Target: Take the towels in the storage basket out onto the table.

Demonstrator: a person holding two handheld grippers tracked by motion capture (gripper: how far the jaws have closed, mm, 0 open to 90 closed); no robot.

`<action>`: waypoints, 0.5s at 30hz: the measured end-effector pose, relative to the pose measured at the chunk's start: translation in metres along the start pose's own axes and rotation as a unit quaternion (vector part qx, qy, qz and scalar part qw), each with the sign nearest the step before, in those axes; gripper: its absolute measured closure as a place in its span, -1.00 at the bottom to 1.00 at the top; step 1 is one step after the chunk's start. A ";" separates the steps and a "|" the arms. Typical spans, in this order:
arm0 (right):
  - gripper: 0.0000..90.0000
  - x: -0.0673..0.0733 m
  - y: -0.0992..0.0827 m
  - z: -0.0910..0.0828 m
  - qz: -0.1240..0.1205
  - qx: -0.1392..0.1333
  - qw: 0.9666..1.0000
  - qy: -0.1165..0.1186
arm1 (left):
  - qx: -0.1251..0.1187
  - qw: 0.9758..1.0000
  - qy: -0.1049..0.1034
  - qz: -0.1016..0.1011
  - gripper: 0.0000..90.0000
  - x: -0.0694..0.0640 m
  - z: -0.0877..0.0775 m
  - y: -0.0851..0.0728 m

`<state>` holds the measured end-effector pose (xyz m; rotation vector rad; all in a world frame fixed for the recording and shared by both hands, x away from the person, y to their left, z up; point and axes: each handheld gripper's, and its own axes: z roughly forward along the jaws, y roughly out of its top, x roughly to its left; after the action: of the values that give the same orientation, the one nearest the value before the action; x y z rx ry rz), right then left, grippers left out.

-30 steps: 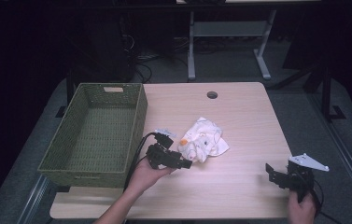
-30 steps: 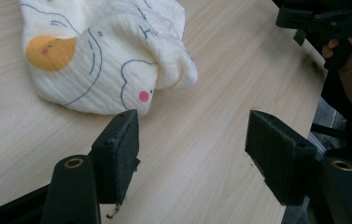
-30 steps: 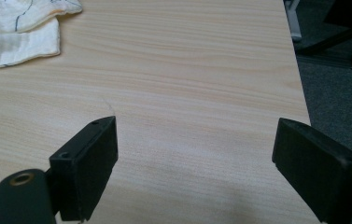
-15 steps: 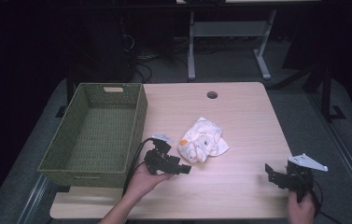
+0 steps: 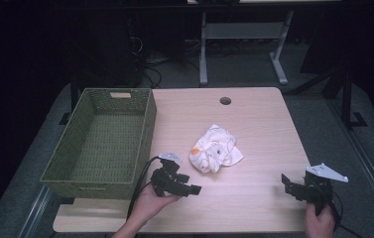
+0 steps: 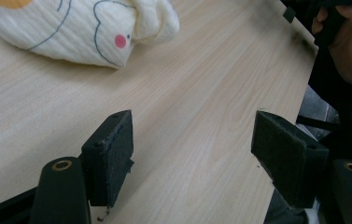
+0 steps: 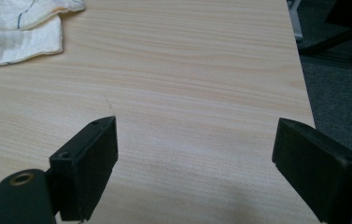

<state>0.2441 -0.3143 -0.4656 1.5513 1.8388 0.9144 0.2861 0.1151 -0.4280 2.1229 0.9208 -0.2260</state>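
A crumpled white cloth with drawn outlines and an orange patch lies on the middle of the wooden table. My left gripper sits just in front of it and to its left, near the basket's front corner, pointing right. In the left gripper view the left gripper is open over bare wood, its jaws have just been opening with nothing between them, and the cloth lies beyond them. My right gripper rests at the front right corner. Seen in its own view, this gripper is open and empty, the cloth far off.
A green woven basket stands along the table's left side, its inside bare. A round cable hole is near the far edge. The right table edge drops to dark floor. A desk frame stands beyond the table.
My left gripper has drawn back from the cloth toward the front edge and sunk a little, with its jaws wider. The cloth stays lying on the table. The right gripper has not moved.
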 end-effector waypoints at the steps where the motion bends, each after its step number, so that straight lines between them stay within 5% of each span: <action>1: -0.69 0.000 0.000 0.000 0.000 -0.001 1.000 0.000 | 0.000 1.000 0.001 0.000 -0.36 0.000 0.000 -0.002; 15: -0.69 0.002 -0.002 -0.005 0.004 -0.005 1.000 0.005 | -0.005 1.000 -0.013 -0.008 -0.36 -0.004 0.001 -0.020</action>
<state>0.2389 -0.3135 -0.4643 1.5521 1.8341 0.9351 0.2696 0.1204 -0.4390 2.0994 0.9210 -0.2557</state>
